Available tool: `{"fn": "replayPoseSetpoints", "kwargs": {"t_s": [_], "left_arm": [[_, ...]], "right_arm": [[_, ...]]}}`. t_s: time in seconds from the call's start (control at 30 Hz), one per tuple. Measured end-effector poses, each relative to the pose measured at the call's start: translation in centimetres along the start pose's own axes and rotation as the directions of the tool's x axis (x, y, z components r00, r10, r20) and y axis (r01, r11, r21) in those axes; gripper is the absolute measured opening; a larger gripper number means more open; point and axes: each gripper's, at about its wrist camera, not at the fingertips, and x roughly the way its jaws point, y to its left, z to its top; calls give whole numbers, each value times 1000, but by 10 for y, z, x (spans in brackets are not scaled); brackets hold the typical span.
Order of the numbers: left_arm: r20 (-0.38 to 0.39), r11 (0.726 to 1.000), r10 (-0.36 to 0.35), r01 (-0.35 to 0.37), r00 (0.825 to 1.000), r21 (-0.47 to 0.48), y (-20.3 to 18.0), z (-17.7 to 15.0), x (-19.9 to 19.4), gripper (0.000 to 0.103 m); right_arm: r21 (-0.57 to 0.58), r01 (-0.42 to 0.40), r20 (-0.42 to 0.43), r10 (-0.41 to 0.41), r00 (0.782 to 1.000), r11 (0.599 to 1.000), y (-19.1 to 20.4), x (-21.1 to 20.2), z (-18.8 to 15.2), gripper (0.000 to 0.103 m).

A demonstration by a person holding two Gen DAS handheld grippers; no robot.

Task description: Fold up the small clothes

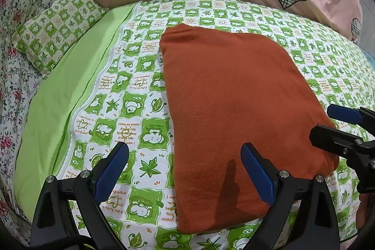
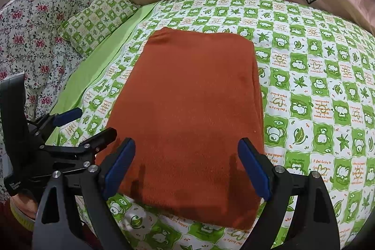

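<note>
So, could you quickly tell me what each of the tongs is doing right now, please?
Left tongs: open, holding nothing, above the near edge of the orange garment.
Right tongs: open, empty, over the same garment.

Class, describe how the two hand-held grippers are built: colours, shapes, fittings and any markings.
Each hand-held gripper, left and right, has black angular arms with triangular cut-outs, silver round bolts and two blue textured pads. The left body carries small white lettering, too blurred to read.

Holding left gripper [image 1: 185, 170] and right gripper [image 2: 186, 165] side by side, fingers [image 1: 256, 176] spread wide, gripping nothing.
</note>
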Motion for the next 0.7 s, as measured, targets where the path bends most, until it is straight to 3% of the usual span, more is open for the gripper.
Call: {"fn": "replayPoseSetpoints", "kwargs": {"t_s": [0.7], "left_arm": [[-5, 1000, -13, 13, 1000, 9, -1, 3, 4, 97]], "right_arm": [[-1, -4, 3, 4, 1000, 1000, -2, 0, 3, 89]]}}
